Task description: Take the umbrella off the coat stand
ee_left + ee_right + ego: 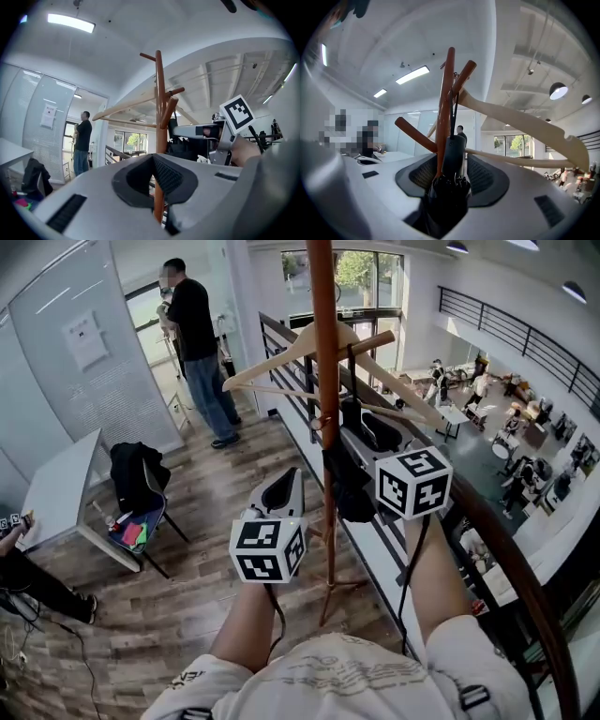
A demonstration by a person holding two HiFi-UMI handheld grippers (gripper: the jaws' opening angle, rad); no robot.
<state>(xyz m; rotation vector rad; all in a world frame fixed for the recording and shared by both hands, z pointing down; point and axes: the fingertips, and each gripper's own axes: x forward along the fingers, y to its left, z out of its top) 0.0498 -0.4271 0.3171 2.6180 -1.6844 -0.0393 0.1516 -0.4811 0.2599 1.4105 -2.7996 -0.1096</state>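
Observation:
The brown coat stand (pixel 324 352) rises straight in front of me. A black folded umbrella (pixel 349 486) hangs from one of its pegs by a thin strap (pixel 453 110). My right gripper (pixel 361 418) is level at the stand and open. The umbrella's handle (pixel 453 154) stands between its jaws with a little room on either side, and its folded canopy (pixel 447 197) bunches just below. My left gripper (pixel 284 486) is left of the pole and lower, shut and empty. In the left gripper view the pole (pixel 161 122) stands beyond its closed tips (pixel 153 161).
A pale wooden hanger (pixel 281 357) hangs across the stand at peg height. A dark railing (pixel 497 531) runs along the right, with an atrium below it. A person in black (pixel 197 334) stands at the far left; a chair with a bag (pixel 139 479) and a white table (pixel 61 493) are nearer.

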